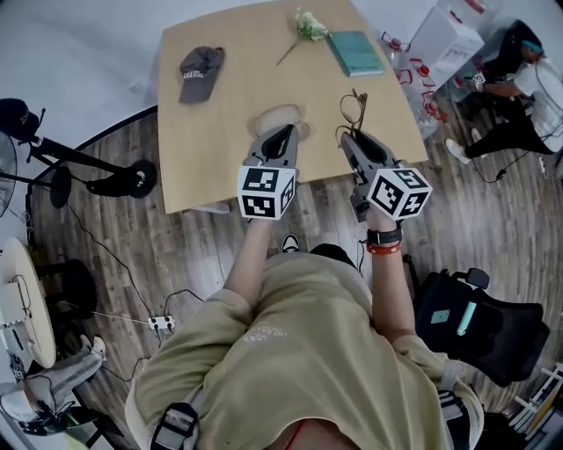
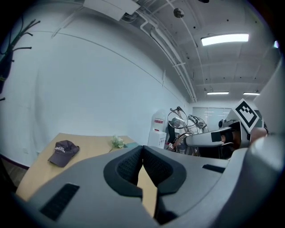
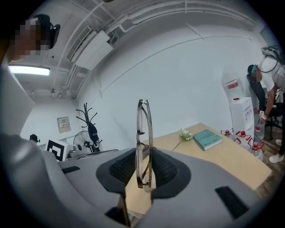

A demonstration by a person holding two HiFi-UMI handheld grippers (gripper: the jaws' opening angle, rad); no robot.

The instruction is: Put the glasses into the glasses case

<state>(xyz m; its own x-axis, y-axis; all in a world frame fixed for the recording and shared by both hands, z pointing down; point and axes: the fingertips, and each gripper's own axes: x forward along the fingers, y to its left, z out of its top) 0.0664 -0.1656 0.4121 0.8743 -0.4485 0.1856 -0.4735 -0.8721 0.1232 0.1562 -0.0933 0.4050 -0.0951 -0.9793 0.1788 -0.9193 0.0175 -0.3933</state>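
My right gripper [image 1: 347,137] [image 3: 145,153] is shut on the thin-framed glasses [image 1: 354,107] [image 3: 144,129]. They stand edge-on and upright between its pads, above the near right part of the wooden table [image 1: 220,149]. The tan oval glasses case [image 1: 280,117] lies on the table right at the tips of my left gripper [image 1: 286,132] [image 2: 142,149]. That gripper's pads meet at the tip with nothing seen between them. The case is hidden in the left gripper view, where the right gripper [image 2: 209,139] and the glasses [image 2: 178,118] show at the right.
A dark cap [image 1: 201,72] [image 2: 63,151] lies far left on the table, with a pale flower [image 1: 308,25] [image 3: 185,134] and a teal book [image 1: 355,53] [image 3: 207,139] at the far side. A person [image 1: 519,88] crouches right by a white box [image 1: 444,39]. A black chair [image 1: 479,325] stands near right.
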